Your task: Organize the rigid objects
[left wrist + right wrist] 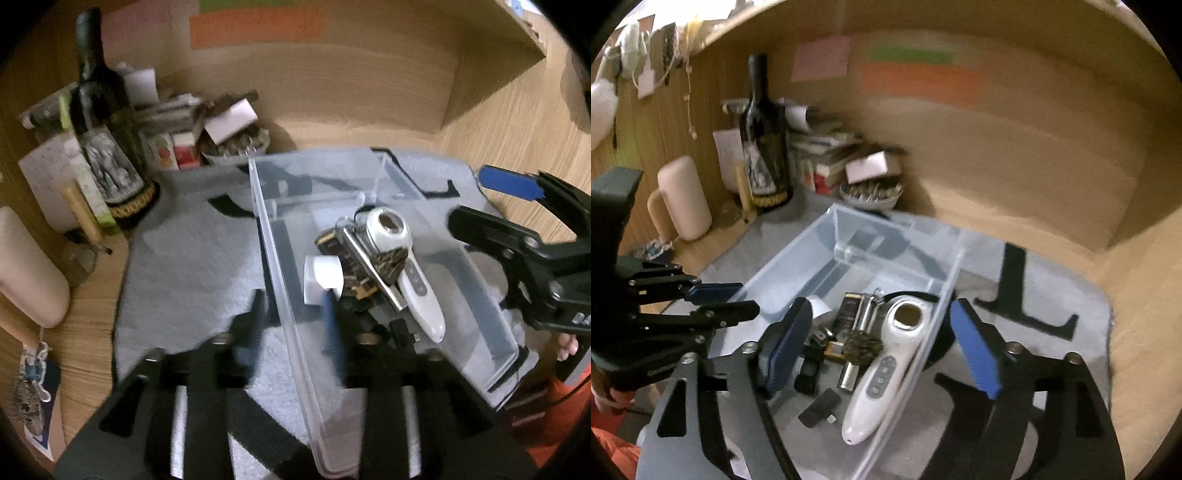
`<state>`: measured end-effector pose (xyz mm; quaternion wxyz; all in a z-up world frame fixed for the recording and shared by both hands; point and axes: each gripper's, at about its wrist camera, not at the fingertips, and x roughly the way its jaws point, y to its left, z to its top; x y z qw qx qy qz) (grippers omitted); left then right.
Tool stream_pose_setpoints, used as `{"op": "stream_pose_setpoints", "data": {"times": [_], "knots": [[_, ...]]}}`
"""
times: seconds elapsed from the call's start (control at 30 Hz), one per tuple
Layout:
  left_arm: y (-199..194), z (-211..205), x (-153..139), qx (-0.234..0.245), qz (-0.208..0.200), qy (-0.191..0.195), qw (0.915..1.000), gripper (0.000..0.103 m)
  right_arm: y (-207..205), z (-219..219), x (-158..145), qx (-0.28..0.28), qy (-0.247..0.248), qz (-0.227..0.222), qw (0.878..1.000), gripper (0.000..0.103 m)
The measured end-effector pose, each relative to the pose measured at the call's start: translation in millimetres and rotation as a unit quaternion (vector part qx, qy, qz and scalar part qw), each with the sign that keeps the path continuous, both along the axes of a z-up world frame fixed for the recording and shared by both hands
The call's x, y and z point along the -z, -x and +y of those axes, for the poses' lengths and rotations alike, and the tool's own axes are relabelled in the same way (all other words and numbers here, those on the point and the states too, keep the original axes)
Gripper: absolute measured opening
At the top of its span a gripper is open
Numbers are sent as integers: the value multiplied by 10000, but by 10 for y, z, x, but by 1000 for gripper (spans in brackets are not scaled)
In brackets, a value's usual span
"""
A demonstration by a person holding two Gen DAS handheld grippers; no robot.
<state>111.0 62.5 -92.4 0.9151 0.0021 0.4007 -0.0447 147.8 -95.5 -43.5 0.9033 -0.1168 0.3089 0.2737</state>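
A clear plastic bin point(280, 258) point(798, 254) sits on a grey mat. It holds a white handheld device point(410, 273) point(886, 362), a silver metal tool point(369, 266) point(862, 317), a white cap point(321, 277), a small brush head point(862, 347) and dark small parts point(818, 408). My left gripper point(295, 325) is open, straddling the bin's left wall; it also shows in the right wrist view point(720, 299). My right gripper point(882, 350) is open, straddling the bin's right wall over the white device; it also shows in the left wrist view point(491, 199).
A dark wine bottle point(103, 122) point(764, 140) stands at the back left beside stacked papers and boxes point(177, 122). A bowl of small items point(870, 194) sits behind the bin. A cream mug point(683, 199) stands left. Wooden walls enclose the desk.
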Motion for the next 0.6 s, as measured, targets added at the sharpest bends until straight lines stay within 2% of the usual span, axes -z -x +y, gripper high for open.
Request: {"op": "stream_pose_setpoints", "data": {"times": [0.1, 0.27, 0.3, 0.4, 0.5, 0.6], "knots": [[127, -42, -142, -72, -381, -136, 9992, 67, 104, -104, -76, 74, -126, -158, 9998, 84], [416, -137, -374, -129, -976, -177, 9950, 84, 330, -269, -181, 211, -315, -416, 9984, 91], [468, -150, -412, -162, -1103, -168, 9936, 87, 381, -298, -201, 244, -349, -476, 9980, 95], [656, -208, -524, -218, -1497, -171, 9883, 94, 566, -421, -272, 387, -492, -748, 9952, 103], [874, -277, -639, -253, -1951, -240, 9802, 100, 761, -529, -350, 500, -611, -1035, 9915, 103], [1052, -339, -717, -251, -2276, -206, 9732, 102, 944, -620, -400, 596, -712, -1267, 9876, 103]]}}
